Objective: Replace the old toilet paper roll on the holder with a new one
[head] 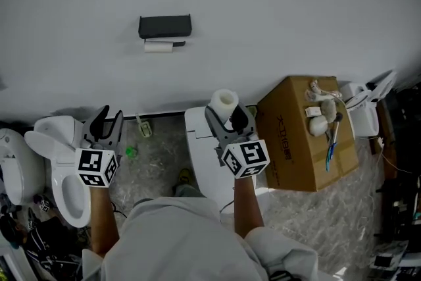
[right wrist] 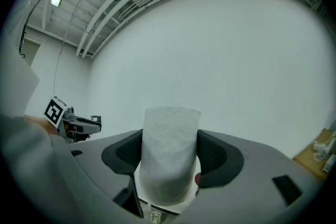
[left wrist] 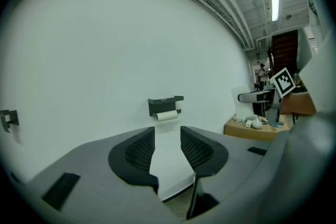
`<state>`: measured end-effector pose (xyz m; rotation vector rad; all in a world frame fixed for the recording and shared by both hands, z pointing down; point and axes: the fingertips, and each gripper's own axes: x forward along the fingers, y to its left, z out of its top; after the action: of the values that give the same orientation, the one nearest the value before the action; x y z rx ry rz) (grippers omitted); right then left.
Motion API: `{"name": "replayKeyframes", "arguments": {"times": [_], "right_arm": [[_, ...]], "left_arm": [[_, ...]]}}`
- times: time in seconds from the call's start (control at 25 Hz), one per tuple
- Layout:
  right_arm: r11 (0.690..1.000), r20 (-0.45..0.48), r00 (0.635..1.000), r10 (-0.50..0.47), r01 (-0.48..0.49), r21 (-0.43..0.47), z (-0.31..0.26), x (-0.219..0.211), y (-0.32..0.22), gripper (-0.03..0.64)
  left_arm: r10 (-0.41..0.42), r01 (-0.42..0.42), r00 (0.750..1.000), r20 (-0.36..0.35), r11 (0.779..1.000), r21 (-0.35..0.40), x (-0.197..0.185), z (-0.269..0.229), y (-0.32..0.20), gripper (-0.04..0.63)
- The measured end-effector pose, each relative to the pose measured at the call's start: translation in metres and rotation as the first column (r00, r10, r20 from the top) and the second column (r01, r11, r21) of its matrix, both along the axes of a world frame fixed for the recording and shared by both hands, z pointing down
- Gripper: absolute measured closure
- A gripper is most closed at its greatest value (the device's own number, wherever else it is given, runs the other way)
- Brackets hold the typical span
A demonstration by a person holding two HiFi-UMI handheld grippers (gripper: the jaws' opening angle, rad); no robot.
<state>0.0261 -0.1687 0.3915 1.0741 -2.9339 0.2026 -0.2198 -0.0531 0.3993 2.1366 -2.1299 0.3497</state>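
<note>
Right claw (head: 225, 116) clamps new roll (right wrist: 170, 134); left claw (left wrist: 167, 150) apart, empty.
Holder (left wrist: 165, 104) ahead of left; we risk squashing the soft roll.

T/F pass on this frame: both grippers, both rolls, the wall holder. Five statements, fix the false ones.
1. The right gripper is shut on a paper roll. True.
2. The left gripper has its jaws apart with nothing between them. True.
3. A small roll hangs under the black holder on the wall. True.
4. The left gripper touches the holder. False: it is short of the wall, and the holder shows well beyond its jaws.
5. The paper roll lies flat on its side in the right gripper. False: it stands on end between the jaws.
</note>
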Motion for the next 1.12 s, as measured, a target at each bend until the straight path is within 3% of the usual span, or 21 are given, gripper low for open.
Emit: {"name": "replayKeyframes", "arguments": {"times": [0.2,0.44,0.88,1.12], "right_arm": [[0.999,0.006,0.999,-0.040,0.040,-0.007,0.005,-0.001,-0.045,0.311],[0.999,0.014,0.999,-0.045,0.045,-0.029,0.011,0.002,-0.077,0.311],[0.999,0.006,1.000,0.001,0.000,-0.048,0.017,-0.006,-0.095,0.311],[0.998,0.001,1.000,0.027,-0.027,-0.050,0.018,-0.016,-0.105,0.311]], "left_arm": [[-0.025,0.029,0.994,0.105,0.999,-0.037,0.001,0.002,-0.048,0.440],[0.024,-0.001,0.965,0.262,0.996,-0.084,0.009,0.007,-0.089,0.436],[0.118,-0.076,0.919,0.377,0.989,-0.124,0.007,0.016,-0.133,0.428],[0.184,-0.119,0.857,0.481,0.979,-0.162,0.005,0.021,-0.155,0.425]]}}
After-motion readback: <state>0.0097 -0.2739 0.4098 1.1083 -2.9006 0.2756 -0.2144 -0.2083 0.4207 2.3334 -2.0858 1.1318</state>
